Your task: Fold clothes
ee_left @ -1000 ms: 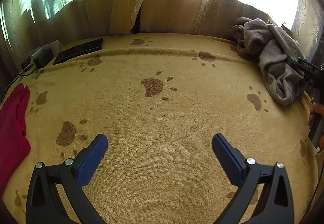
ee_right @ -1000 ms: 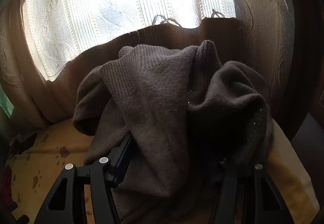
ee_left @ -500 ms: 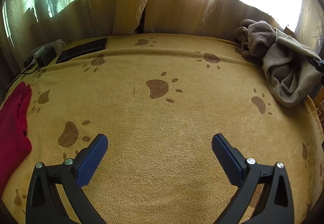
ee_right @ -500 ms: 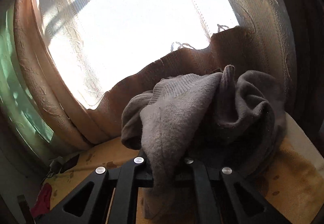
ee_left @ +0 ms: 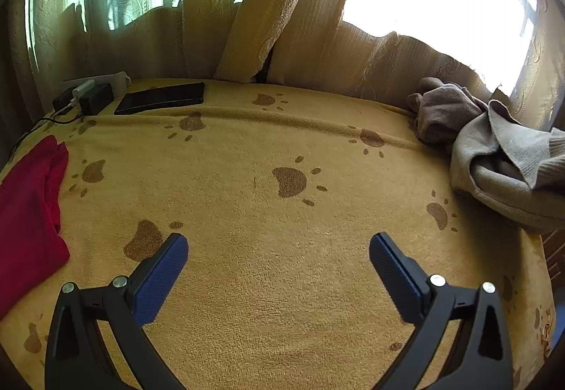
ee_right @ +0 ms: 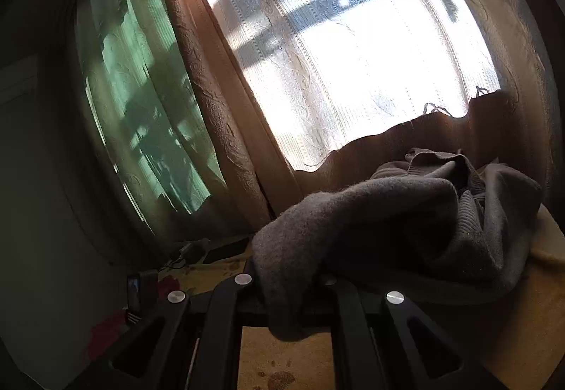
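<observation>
Right tool (ee_right: 287, 287): black jaws together, clamped on a fold of the grey sweater (ee_right: 406, 220), soft fuzzy knit with a ribbed edge, bunched and draped over the tool. Left tool (ee_left: 279, 261): jaws wide apart, blue textured pads (ee_left: 160, 280), nothing between them, hovering over the blanket (ee_left: 282, 284), a mustard terry nap with brown paw prints. From the left wrist view the sweater sits crumpled at the far right edge of the blanket. Red garment (ee_left: 28, 213) lies flat at the left edge. Flat black phone (ee_left: 160, 97) and chargers (ee_left: 91, 93) lie at the back left, by embossed beige curtains (ee_left: 289, 9).
</observation>
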The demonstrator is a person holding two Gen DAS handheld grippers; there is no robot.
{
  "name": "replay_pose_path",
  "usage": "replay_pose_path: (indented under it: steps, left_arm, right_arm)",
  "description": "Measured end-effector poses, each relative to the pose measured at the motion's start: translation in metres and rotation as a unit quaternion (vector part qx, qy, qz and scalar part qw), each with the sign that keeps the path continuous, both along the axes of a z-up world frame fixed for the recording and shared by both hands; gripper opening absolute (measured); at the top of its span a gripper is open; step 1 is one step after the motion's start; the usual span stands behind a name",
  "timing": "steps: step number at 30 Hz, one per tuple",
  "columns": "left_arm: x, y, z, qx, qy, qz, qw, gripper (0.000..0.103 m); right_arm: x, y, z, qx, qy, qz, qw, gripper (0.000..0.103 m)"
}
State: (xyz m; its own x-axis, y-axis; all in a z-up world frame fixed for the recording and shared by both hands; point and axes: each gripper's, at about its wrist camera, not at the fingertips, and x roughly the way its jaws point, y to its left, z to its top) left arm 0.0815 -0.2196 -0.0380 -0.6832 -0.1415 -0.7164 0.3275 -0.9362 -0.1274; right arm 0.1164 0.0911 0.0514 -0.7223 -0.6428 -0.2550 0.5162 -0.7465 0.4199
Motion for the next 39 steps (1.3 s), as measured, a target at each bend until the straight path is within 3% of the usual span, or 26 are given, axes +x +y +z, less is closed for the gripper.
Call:
replay_pose_path:
  steps: [7, 11, 14, 19, 20, 22, 23, 24, 28, 33, 39]
  left_arm:
    - [0.008, -0.007, 0.006, 0.016, 0.016, 0.006, 0.9997, 0.103]
    - [0.012, -0.012, 0.006, 0.019, 0.019, 0.014, 0.9995, 0.103]
    - [0.013, -0.012, 0.005, 0.022, 0.018, 0.013, 0.9995, 0.103]
    - [0.012, -0.003, 0.004, 0.010, 0.016, 0.001, 0.9998, 0.103]
    - [0.011, -0.001, 0.003, 0.008, 0.015, -0.001, 0.9999, 0.103]
    - [0.009, 0.000, 0.000, 0.009, 0.009, -0.004, 0.9999, 0.103]
    - [0.008, 0.001, -0.002, 0.010, 0.006, -0.005, 0.9999, 0.103]
    - [0.007, 0.002, -0.003, 0.010, 0.004, -0.006, 0.9999, 0.103]
    - [0.005, 0.007, -0.005, 0.006, 0.000, -0.013, 0.9999, 0.103]
    - [0.004, 0.013, -0.006, 0.004, 0.001, -0.025, 0.9997, 0.103]
    - [0.004, 0.020, -0.006, 0.001, 0.003, -0.039, 0.9992, 0.103]
  right_arm:
    - [0.068, -0.068, -0.014, 0.052, 0.004, 0.104, 0.993, 0.009]
    - [0.107, -0.111, -0.039, 0.131, 0.016, 0.153, 0.979, 0.011]
    - [0.116, -0.125, -0.064, 0.180, 0.007, 0.155, 0.971, 0.014]
    - [0.098, -0.102, -0.091, 0.150, -0.064, 0.157, 0.974, 0.019]
    - [0.100, -0.098, -0.091, 0.155, -0.062, 0.152, 0.974, 0.024]
    - [0.106, -0.090, -0.090, 0.167, -0.050, 0.143, 0.974, 0.046]
    - [0.110, -0.087, -0.089, 0.174, -0.043, 0.138, 0.974, 0.068]
    - [0.114, -0.082, -0.088, 0.178, -0.035, 0.134, 0.974, 0.081]
    - [0.121, -0.057, -0.077, 0.159, -0.011, 0.102, 0.982, 0.081]
    - [0.087, -0.026, -0.059, 0.151, 0.003, -0.001, 0.988, 0.081]
    - [0.007, -0.014, -0.066, 0.222, 0.000, -0.086, 0.971, 0.081]
